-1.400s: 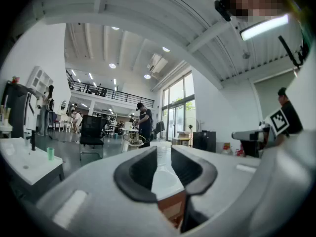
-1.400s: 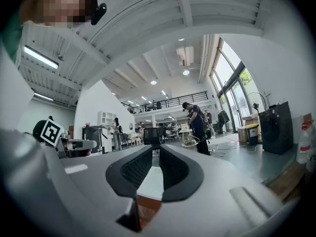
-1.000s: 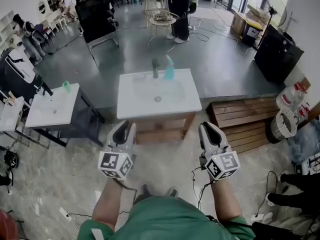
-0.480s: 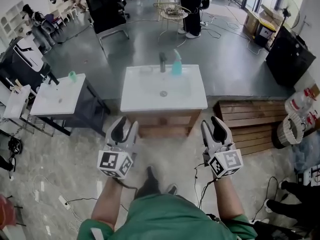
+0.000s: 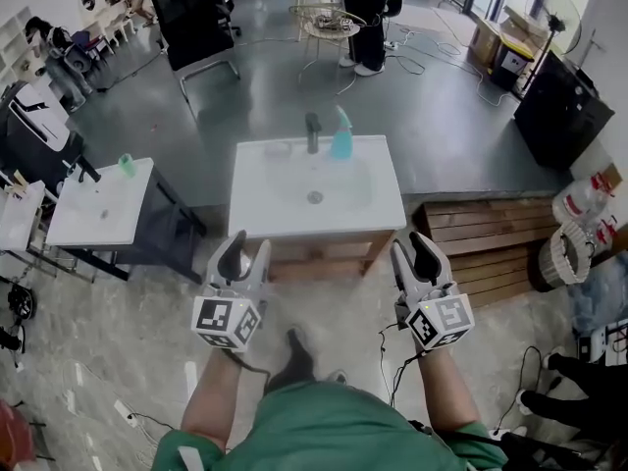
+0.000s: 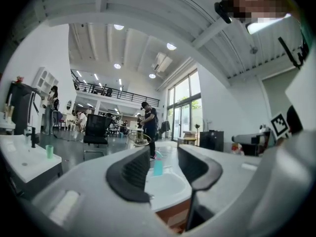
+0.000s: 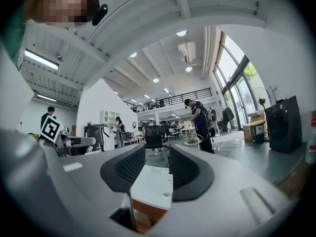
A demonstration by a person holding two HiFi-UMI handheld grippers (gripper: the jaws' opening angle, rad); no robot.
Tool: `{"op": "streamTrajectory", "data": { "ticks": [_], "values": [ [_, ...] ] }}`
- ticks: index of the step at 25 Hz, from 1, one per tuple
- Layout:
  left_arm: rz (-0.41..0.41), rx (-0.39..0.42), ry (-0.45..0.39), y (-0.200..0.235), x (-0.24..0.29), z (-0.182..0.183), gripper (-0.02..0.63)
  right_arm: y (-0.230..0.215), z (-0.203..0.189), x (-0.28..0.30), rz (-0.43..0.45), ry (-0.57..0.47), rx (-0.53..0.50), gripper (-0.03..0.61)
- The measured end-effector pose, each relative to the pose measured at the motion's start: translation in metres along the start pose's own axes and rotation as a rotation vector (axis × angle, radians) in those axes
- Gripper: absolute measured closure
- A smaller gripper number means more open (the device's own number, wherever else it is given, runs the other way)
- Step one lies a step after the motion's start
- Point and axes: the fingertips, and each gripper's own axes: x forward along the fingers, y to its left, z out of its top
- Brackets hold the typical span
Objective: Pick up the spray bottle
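Observation:
A teal spray bottle [image 5: 340,134] stands upright at the back edge of a white sink unit [image 5: 388,199], just right of the dark faucet [image 5: 312,131]. In the left gripper view the spray bottle [image 6: 157,164] shows far off between the jaws. My left gripper [image 5: 236,254] and right gripper [image 5: 415,254] hang side by side in front of the sink's near edge, well short of the bottle. Both are open and hold nothing. The right gripper [image 7: 157,166] looks over the sink top [image 7: 153,184].
A second white sink table [image 5: 59,226] with a small green cup [image 5: 127,165] stands at the left. A wooden pallet [image 5: 486,234] lies to the right of the sink. A black chair [image 5: 194,18], a person [image 5: 367,8] and a round wire table [image 5: 329,26] stand beyond.
The view has shifted slightly; the sink sits a little further left and lower in the frame than a second ago. Both grippers stay open in front of me.

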Motion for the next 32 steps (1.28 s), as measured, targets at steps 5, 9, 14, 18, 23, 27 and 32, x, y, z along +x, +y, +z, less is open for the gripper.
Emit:
{"op": "streamTrajectory", "data": {
  "ticks": [5,9,14,18,23,27,32],
  "values": [
    [-0.018,-0.028,0.003,0.046,0.046,-0.007,0.436,-0.012,-0.009,0.056,-0.034,0.033,0.008,0.442],
    [-0.042,-0.049,0.011,0.087,0.074,-0.012,0.436,-0.013,-0.015,0.103,-0.064,0.061,0.017,0.442],
    [-0.098,-0.051,0.027,0.128,0.103,-0.017,0.436,-0.011,-0.017,0.154,-0.102,0.078,0.012,0.442],
    [-0.118,-0.076,0.025,0.155,0.122,-0.018,0.436,-0.011,-0.021,0.183,-0.140,0.099,0.008,0.442],
    [-0.132,-0.099,0.029,0.173,0.144,-0.020,0.437,-0.014,-0.023,0.207,-0.152,0.115,0.009,0.442],
    [-0.140,-0.109,0.037,0.181,0.164,-0.028,0.437,-0.025,-0.025,0.227,-0.154,0.117,0.008,0.442],
    [-0.127,-0.110,0.053,0.189,0.192,-0.037,0.440,-0.048,-0.036,0.260,-0.138,0.119,0.037,0.442]
  ]
}}
